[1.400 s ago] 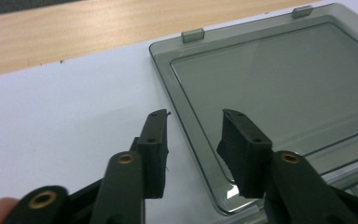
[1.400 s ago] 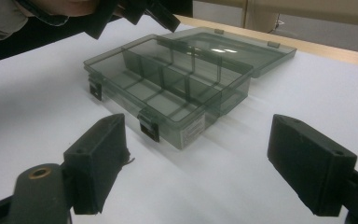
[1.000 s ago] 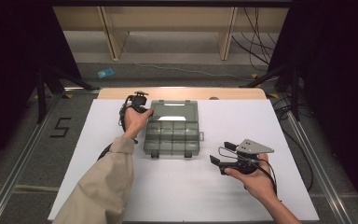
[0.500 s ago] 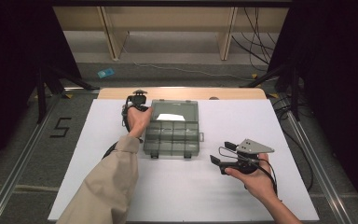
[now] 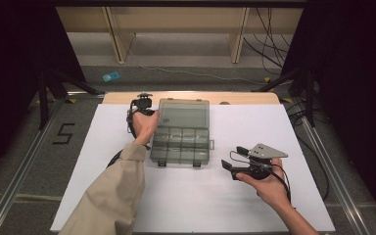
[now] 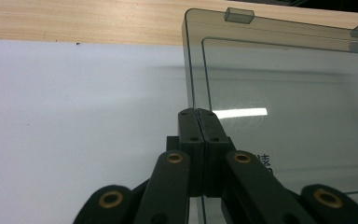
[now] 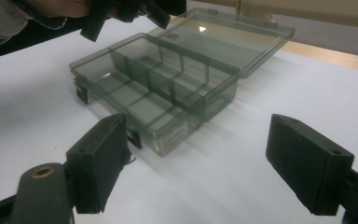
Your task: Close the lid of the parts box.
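A smoky clear compartment box point(image 5: 181, 144) lies open in the middle of the white table sheet, its compartments empty. Its lid point(image 5: 183, 113) is folded back towards the far side and rests nearly flat. My left gripper point(image 6: 197, 112) is shut on the lid's left edge, which runs in between the closed jaws; in the high view the left gripper point(image 5: 152, 115) sits at the lid's left side. My right gripper point(image 5: 229, 166) rests to the right of the box, a hand's width from it. In the right gripper view the right gripper point(image 7: 209, 158) stands open and empty, facing the box point(image 7: 168, 88).
The white sheet point(image 5: 274, 127) covers the table. A strip of bare wood point(image 5: 245, 98) runs along the table's far edge just behind the lid. A cable trails from each gripper. Beyond the table lie floor, shelving legs and dark curtains.
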### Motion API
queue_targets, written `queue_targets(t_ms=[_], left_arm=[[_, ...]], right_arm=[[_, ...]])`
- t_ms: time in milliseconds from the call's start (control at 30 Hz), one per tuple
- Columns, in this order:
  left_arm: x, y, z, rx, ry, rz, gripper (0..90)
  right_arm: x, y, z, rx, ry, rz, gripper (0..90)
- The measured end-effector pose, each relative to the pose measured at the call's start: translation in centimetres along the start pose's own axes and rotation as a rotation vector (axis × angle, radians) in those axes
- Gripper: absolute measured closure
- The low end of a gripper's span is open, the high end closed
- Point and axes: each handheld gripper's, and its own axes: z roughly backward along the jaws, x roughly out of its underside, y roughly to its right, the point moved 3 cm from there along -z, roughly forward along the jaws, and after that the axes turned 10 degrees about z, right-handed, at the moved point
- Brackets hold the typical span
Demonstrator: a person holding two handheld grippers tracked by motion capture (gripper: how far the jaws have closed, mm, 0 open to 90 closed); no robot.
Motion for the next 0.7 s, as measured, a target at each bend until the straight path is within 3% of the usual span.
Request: queue_targets(t_ms=[33, 133, 167, 300, 367, 467, 500, 533, 600, 700], left_arm=[[0.0, 0.0, 0.1, -0.001, 0.000, 0.000, 89.5], [-0.1, 0.1, 0.3, 0.005, 0.003, 0.003, 89.6], [-0.1, 0.1, 0.3, 0.007, 0.003, 0.004, 89.6], [-0.2, 0.1, 0.4, 0.009, 0.005, 0.003, 89.7], [-0.2, 0.1, 0.5, 0.011, 0.006, 0.006, 89.7], [-0.2, 0.1, 0.6, 0.015, 0.009, 0.006, 89.7], [-0.2, 0.1, 0.7, 0.015, 0.009, 0.004, 89.7], [-0.2, 0.1, 0.7, 0.016, 0.010, 0.003, 89.7], [-0.2, 0.2, 0.8, 0.019, 0.016, -0.003, 89.7], [-0.3, 0.2, 0.9, 0.021, 0.016, -0.005, 89.7]], right_arm=[[-0.1, 0.2, -0.2, 0.004, 0.022, 0.012, 22.1], [-0.4, 0.5, -0.2, 0.017, -0.003, 0.008, 22.5], [-0.7, 0.8, -0.6, 0.023, 0.030, 0.011, 22.6], [-0.9, 1.2, -0.9, 0.040, 0.023, 0.023, 22.9], [-1.0, 1.0, -1.1, 0.024, 0.018, 0.001, 23.0], [-1.4, 1.4, -1.5, 0.036, 0.026, 0.004, 23.2], [-1.5, 1.5, -1.3, 0.040, -0.009, 0.008, 23.3], [-1.7, 1.6, -1.4, 0.043, -0.009, 0.008, 23.3], [-2.3, 2.1, -2.2, 0.058, 0.029, 0.015, 23.6], [-2.7, 2.3, -2.6, 0.064, 0.023, 0.013, 23.7]])
